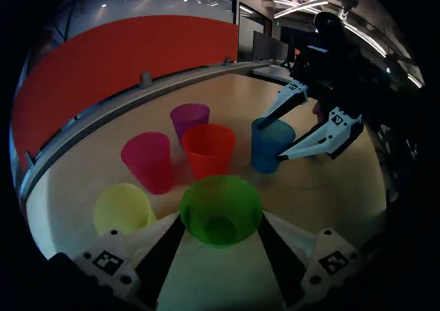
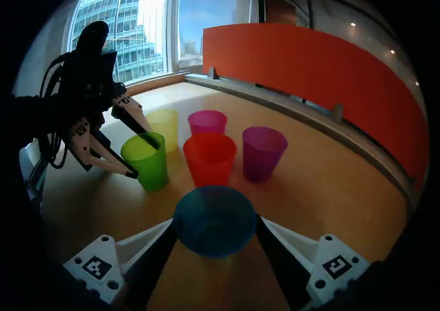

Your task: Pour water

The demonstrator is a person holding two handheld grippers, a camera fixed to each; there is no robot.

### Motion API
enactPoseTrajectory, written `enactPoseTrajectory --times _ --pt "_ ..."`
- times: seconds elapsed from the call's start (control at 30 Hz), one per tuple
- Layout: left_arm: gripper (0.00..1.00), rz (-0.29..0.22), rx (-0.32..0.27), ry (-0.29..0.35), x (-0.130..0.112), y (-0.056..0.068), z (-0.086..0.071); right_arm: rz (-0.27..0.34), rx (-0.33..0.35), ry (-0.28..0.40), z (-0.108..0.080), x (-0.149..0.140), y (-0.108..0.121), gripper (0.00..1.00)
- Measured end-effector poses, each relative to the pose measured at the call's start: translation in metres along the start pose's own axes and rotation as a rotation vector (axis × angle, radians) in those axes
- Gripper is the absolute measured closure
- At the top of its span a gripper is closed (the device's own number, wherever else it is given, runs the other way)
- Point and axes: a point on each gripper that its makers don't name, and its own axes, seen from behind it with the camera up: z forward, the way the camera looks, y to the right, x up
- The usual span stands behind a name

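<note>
A green cup (image 1: 221, 201) sits upright between my left gripper's (image 1: 220, 217) two fingers, which press on its sides. The right gripper view shows the same green cup (image 2: 146, 160) standing on the wooden table (image 2: 330, 201), with the left gripper (image 2: 143, 154) clamped across it. My right gripper (image 2: 215, 223) is shut on a blue cup (image 2: 214, 215). In the left gripper view that blue cup (image 1: 270, 144) stands upright on the table with the right gripper (image 1: 272, 138) around it. I cannot tell whether either cup holds water.
Between the two held cups stand a yellow cup (image 1: 122, 208), a pink cup (image 1: 147, 161), a red-orange cup (image 1: 209, 149) and a purple cup (image 1: 190, 120), close together. A red partition (image 1: 126, 58) runs along the table's far edge. Windows (image 2: 126, 31) lie behind the left gripper.
</note>
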Motion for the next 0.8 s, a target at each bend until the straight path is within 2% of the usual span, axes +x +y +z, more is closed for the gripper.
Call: enactPoseTrajectory --times 0.3,0.47,0.8 --pt "0.14 0.012 -0.002 0.000 0.0002 0.0018 0.0002 0.000 0.002 0.003 0.0001 0.0009 -0.0010 0.00" --pt "0.14 0.003 -0.001 0.002 0.0000 0.0002 -0.0005 -0.003 0.009 0.005 0.0009 0.0005 -0.0031 0.08" --pt "0.14 0.006 -0.007 0.012 0.0030 0.0040 -0.0042 -0.011 0.010 0.010 -0.0010 0.0005 -0.0052 0.10"
